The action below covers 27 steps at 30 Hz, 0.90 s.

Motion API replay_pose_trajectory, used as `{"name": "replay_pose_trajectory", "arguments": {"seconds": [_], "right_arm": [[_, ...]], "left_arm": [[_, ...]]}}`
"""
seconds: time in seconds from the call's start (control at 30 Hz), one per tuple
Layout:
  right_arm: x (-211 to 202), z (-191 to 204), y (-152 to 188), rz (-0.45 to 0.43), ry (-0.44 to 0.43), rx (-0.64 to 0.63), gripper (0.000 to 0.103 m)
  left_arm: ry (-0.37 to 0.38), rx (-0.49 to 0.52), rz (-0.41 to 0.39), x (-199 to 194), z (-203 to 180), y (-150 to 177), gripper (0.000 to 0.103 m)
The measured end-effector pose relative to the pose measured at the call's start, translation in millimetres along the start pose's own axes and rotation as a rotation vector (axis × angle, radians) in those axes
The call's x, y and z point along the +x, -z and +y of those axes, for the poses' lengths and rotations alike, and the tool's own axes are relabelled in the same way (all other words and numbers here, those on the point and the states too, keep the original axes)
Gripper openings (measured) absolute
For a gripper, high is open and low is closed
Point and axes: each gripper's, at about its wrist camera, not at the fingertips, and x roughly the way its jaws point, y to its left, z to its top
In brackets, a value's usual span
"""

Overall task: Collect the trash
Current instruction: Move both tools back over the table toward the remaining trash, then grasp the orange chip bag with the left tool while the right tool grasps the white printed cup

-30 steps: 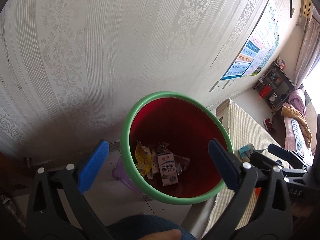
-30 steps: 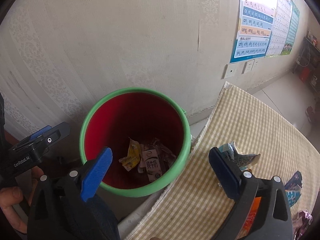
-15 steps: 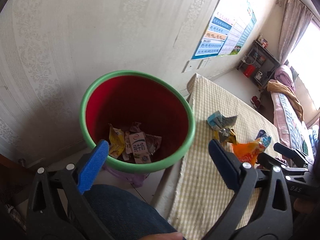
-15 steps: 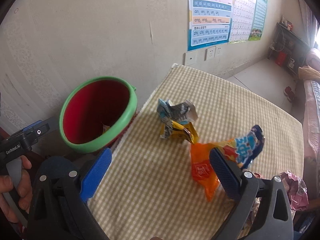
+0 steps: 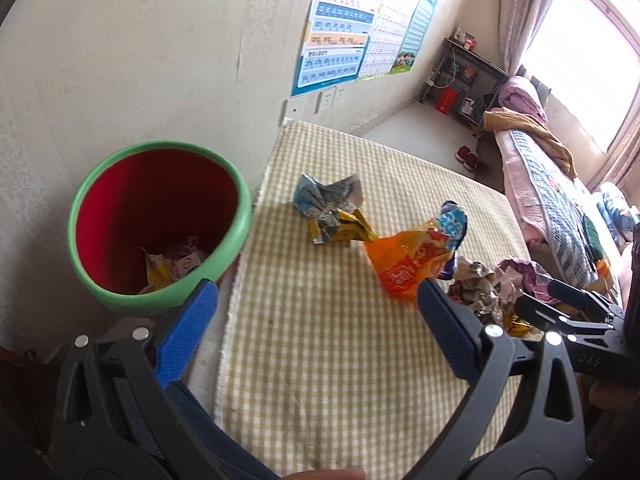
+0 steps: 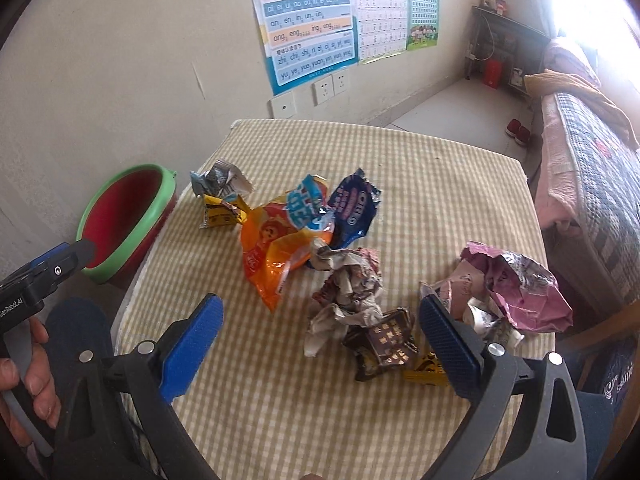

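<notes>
A red bin with a green rim (image 5: 160, 224) (image 6: 128, 220) stands by the table's left edge, with wrappers in its bottom. On the checked tablecloth (image 5: 320, 360) (image 6: 420, 168) lie an orange snack bag (image 5: 408, 264) (image 6: 276, 252), a blue and yellow crumpled wrapper (image 5: 332, 208) (image 6: 220, 196), a dark blue Oreo pack (image 6: 354, 208), a grey crumpled wrapper (image 6: 346, 296), a brown wrapper (image 6: 380, 344) and a pink foil bag (image 6: 516, 288). My left gripper (image 5: 316, 328) is open above the cloth near the bin. My right gripper (image 6: 320, 340) is open just short of the brown and grey wrappers.
Posters (image 6: 308, 20) and wall sockets (image 6: 332, 86) are on the wall behind the table. A bed (image 5: 552, 184) with blankets runs along the right, a shelf (image 6: 504, 52) stands in the far corner. A hand (image 6: 28, 360) holds the left gripper's handle.
Both grippers have swung right, away from the bin and over the table. The trash on the cloth has come into view; both stay open and empty.
</notes>
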Motion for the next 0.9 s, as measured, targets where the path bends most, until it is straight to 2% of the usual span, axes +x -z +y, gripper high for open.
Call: {"name": "replay_pose_trajectory", "arguments": {"seconds": [0.4, 0.53, 0.9], "right_arm": [[-18.8, -68.0, 30.1, -0.008, 0.077, 0.131, 0.095], [-16.6, -90.5, 39.5, 0.017, 0.110, 0.182, 0.095], [1.5, -120.9, 49.4, 0.066, 0.110, 0.256, 0.095]], "left_arm": [[0.093, 0.080, 0.106, 25.1, -51.4, 14.9, 0.097], [0.102, 0.098, 0.134, 34.6, -61.8, 17.9, 0.097], [0.125, 0.135, 0.187, 59.2, -79.7, 20.1, 0.097]]}}
